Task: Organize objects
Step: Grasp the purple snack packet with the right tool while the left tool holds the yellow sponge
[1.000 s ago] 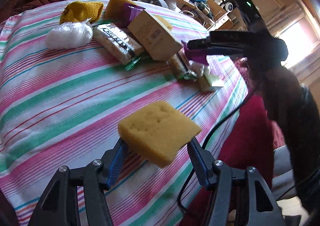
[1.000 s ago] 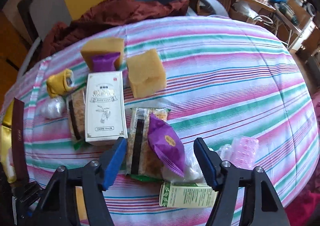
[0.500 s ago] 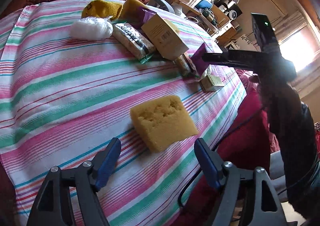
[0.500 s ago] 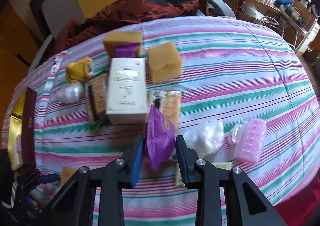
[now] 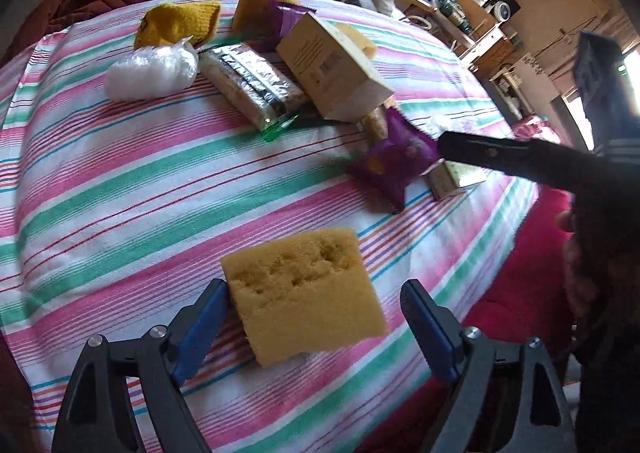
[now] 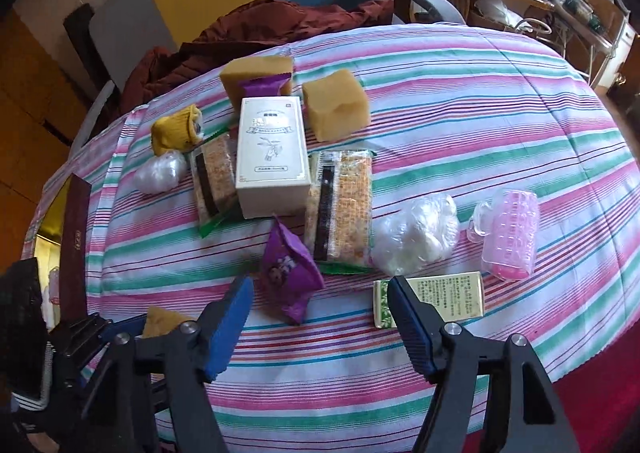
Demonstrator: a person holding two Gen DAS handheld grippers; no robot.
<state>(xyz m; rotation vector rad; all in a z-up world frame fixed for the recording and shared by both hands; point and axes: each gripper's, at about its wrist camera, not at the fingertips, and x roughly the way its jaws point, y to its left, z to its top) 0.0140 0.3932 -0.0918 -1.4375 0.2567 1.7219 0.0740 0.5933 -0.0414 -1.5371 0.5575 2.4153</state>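
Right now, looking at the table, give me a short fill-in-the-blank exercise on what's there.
1. The sponge between the left gripper's fingers is ____ in colour.
2. The purple packet lies on the ____ tablecloth.
3. The right gripper's jaws are ____.
Missing words: yellow; striped; open

Lighting: daylight, admitted from a window [image 5: 628,65] at the right edge of the left wrist view, where the frame is blown out to glare. The right claw [image 5: 444,143] is rendered there as a dark silhouette. The striped cloth [image 6: 460,125] is evenly lit; soft shadows are cast beneath objects. Strong fisheye curvature and black vignetted corners are noted; slight softness is seen at the rims.
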